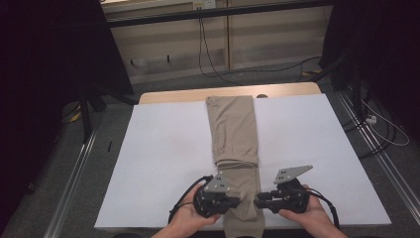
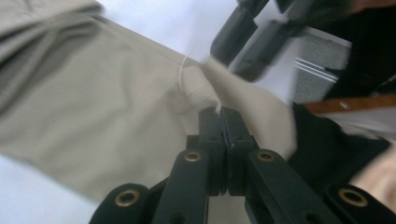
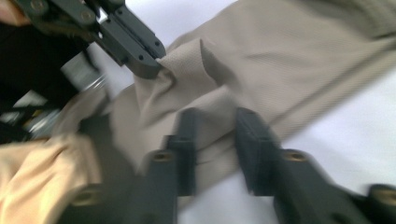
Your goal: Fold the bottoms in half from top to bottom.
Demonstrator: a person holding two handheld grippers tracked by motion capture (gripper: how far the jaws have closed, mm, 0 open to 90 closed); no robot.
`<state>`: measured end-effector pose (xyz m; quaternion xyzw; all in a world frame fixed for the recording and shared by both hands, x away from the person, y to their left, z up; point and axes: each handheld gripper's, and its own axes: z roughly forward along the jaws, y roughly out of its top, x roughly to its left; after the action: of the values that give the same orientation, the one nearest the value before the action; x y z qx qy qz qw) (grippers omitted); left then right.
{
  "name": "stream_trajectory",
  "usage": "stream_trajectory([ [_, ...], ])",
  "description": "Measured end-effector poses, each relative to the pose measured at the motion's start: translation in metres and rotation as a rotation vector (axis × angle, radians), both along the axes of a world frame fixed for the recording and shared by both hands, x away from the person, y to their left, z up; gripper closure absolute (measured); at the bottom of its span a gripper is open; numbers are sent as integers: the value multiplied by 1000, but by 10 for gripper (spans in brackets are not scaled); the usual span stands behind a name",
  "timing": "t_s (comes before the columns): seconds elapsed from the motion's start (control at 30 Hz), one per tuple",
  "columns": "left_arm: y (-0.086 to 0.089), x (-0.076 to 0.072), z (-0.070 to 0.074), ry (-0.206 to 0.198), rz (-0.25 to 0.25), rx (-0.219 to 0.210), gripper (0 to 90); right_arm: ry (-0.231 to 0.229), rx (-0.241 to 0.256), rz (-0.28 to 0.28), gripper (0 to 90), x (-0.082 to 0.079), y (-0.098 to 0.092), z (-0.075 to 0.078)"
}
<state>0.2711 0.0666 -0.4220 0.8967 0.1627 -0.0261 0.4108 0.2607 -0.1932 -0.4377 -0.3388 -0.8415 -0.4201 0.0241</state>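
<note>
The long beige folded trousers (image 1: pixel 233 134) lay down the middle of the white-covered table (image 1: pixel 163 148). The left gripper (image 2: pixel 219 112), pressed together, pinched the near hem; the right gripper (image 3: pixel 212 116) stood spread around a fold. Lifting then risked a lopsided, slipping hem.

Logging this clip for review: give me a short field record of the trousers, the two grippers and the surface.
item: beige trousers, folded lengthwise, near end hanging over the table edge
surface: white sheet on the table
left gripper: jaws shut on a pinch of the trousers
right gripper: jaws open, astride a fold of the trousers
position: both at the near end, facing each other
</note>
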Motion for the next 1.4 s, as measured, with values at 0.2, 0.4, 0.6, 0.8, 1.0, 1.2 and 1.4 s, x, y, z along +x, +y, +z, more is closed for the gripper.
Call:
stream_trajectory([
  [0.2, 17, -22, -3, 15, -35, 11, 873, -19, 2, 112, 900, -20, 15, 5],
  [0.4, 34, -24, -1, 24, -28, -21, 738, -43, 3, 61, 737, -20, 11, 8],
  [0.6, 38, 2, 2, 13, 76, -61, 723, -9, 14, -16, 596, 6, 15, 2],
  [0.8, 29, 15, -13, 22, 125, 23, 692, 7, -3, 78, 874, -1, 26, -4],
  [1.0, 13, -6, -18, -47, 28, 98, 588, 10, -6, 164, 900, -21, 24, -1],
  [1.2, 15, -19, -17, -32, -46, 106, 598, -8, 21, 116, 739, -25, 8, 7],
  [1.4, 23, -17, -13, -40, -31, 79, 583, -51, 23, -7, 646, -9, -5, 10],
])
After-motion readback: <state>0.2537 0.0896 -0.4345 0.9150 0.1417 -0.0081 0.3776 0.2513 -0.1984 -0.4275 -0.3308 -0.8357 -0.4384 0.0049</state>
